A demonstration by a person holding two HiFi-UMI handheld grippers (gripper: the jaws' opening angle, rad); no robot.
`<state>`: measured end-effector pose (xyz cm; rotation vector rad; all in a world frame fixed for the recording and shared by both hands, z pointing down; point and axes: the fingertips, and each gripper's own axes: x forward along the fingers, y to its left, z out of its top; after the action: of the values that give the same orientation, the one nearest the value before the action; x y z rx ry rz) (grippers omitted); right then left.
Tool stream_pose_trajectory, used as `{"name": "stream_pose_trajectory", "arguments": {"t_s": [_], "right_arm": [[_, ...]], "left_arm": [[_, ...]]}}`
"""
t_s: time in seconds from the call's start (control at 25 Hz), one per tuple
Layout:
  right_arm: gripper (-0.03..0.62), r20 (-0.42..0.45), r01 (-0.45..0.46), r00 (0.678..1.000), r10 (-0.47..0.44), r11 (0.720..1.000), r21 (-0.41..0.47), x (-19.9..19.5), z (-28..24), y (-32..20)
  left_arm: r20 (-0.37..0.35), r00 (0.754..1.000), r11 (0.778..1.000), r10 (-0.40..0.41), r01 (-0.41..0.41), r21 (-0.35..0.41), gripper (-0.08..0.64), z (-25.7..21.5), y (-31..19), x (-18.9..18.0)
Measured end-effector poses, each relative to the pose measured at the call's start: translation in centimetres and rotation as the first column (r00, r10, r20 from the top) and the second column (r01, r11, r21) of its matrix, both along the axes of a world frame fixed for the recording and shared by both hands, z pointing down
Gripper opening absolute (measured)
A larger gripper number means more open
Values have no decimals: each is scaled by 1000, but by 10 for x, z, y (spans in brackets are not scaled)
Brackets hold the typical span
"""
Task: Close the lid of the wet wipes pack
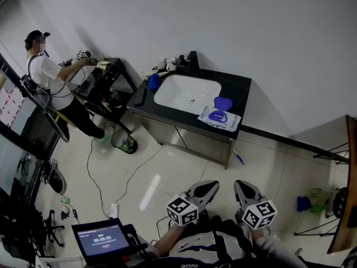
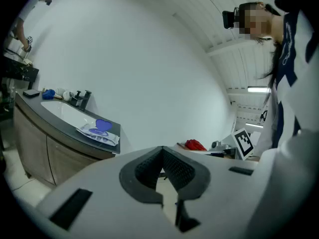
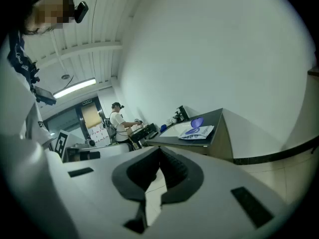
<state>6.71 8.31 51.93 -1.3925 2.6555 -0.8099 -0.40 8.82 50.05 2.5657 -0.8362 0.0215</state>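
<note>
The white wet wipes pack [image 1: 219,118] lies flat on the right end of the dark vanity counter [image 1: 167,115], just beside the white sink basin [image 1: 187,93]. Its blue flip lid [image 1: 223,102] stands open, raised from the pack on the side nearer the wall. The pack is well apart from both grippers, across a stretch of pale tiled floor [image 1: 162,169].

In the head view, the left gripper [image 1: 209,184] and the right gripper [image 1: 242,184] are held low and close to the person's body, side by side, both pointing toward the counter.

In the left gripper view, the left gripper [image 2: 162,151] has its dark ribbed pads [image 2: 144,168] meeting at the tip, with nothing between them; the pack [image 2: 98,132] shows far off to the left. In the right gripper view, the right gripper [image 3: 159,151] is likewise closed and empty, and the pack [image 3: 197,131] lies far ahead on the counter, up and to the right of the jaws.
</note>
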Motion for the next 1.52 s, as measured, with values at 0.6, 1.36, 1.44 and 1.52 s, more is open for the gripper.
{"name": "stream_pose_trajectory", "arguments": {"t_s": [0.6,1.36,1.44,1.52], "right_arm": [[-2,-12,-20,1000,19,999,-26,-8,16,-109],[-2,-58,-215,976,212,975,-54,-1,9,-269],[-2,-70,-223,973,218,973,-65,4,12,-272],[-2,-76,-229,972,223,971,-75,9,15,-277]], "left_arm": [[24,1000,999,8,-7,-49,1,28,-126,-17],[123,990,971,65,-34,-238,1,101,-324,-51],[136,989,960,63,-23,-278,0,112,-329,-50],[143,988,951,62,-16,-307,2,121,-334,-48]]}}
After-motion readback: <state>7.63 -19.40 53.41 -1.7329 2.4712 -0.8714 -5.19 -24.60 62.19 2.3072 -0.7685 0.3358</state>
